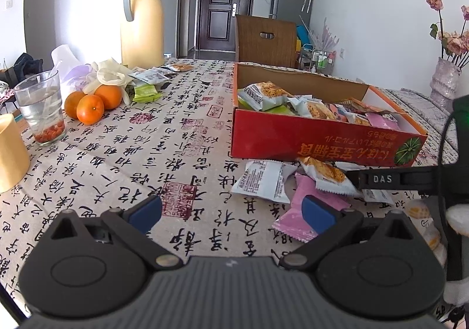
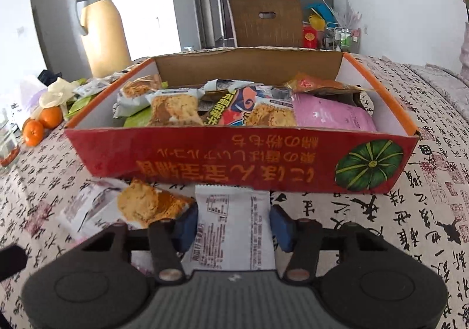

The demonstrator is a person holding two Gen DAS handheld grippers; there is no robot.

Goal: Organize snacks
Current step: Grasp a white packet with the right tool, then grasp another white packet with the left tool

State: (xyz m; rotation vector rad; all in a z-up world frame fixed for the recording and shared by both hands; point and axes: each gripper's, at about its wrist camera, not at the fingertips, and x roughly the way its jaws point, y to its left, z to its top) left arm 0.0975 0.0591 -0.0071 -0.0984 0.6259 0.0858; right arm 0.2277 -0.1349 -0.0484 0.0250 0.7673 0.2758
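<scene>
A red cardboard box (image 2: pixel 205 153) holds several snack packets. In front of it a white snack packet (image 2: pixel 231 229) lies on the tablecloth. My right gripper (image 2: pixel 233 225) has its blue pads against the packet's two side edges. An orange-printed packet (image 2: pixel 146 206) lies just to its left. In the left wrist view the same red box (image 1: pixel 322 141) stands at right, with a pink packet (image 1: pixel 310 211) and white packets (image 1: pixel 263 179) in front of it. The right gripper's black finger (image 1: pixel 381 179) reaches in there. My left gripper (image 1: pixel 231 211) hovers open over the cloth, with nothing between its pads.
On the left of the table stand a cream thermos jug (image 1: pixel 142 24), three oranges (image 1: pixel 93 103), a glass of water (image 1: pixel 41 106) and a yellow cup (image 1: pixel 8 153). More loose packets (image 1: pixel 149 80) lie by the jug. A wooden chair (image 1: pixel 265 42) stands behind the table and a flower vase (image 1: pixel 444 80) at far right.
</scene>
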